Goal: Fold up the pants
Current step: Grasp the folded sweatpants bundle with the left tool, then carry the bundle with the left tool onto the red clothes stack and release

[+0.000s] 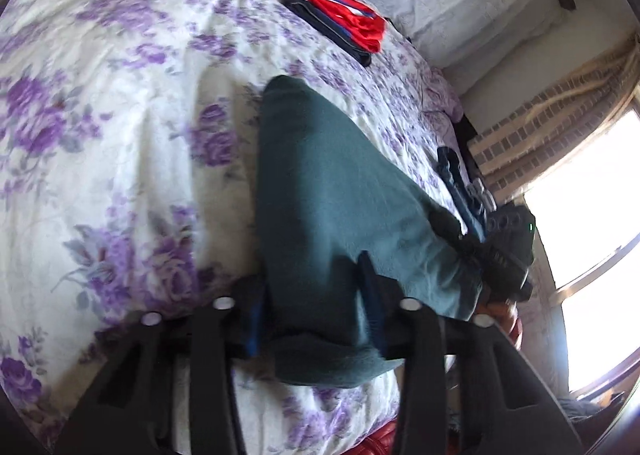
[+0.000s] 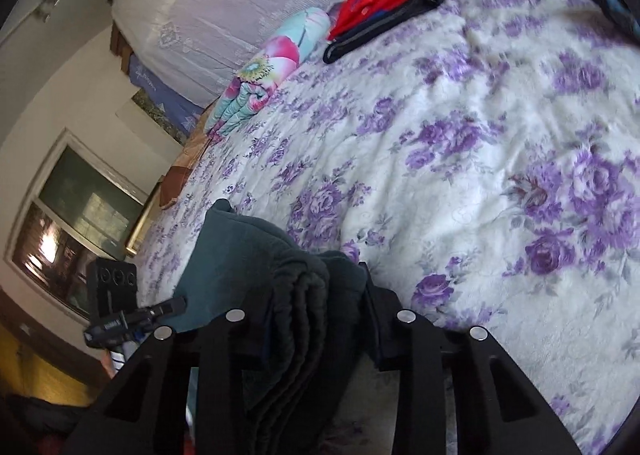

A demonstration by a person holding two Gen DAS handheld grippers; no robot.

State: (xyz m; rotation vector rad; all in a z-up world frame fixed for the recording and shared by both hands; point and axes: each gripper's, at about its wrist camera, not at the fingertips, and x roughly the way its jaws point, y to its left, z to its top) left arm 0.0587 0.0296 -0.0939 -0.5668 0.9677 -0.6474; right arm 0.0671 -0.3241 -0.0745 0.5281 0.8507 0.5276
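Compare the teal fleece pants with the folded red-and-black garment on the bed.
The teal fleece pants lie near, clamped at one edge by the left gripper and the right gripper; the red-and-black garment lies untouched further up the bed. The pants are plain, the garment multicoloured. Both rest on the floral bedspread.

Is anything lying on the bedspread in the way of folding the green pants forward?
Nothing visible. Both the left gripper and right gripper are shut on the green pants, and the floral bedspread ahead is bare. The folded red and dark clothes lie far off near the pillows.
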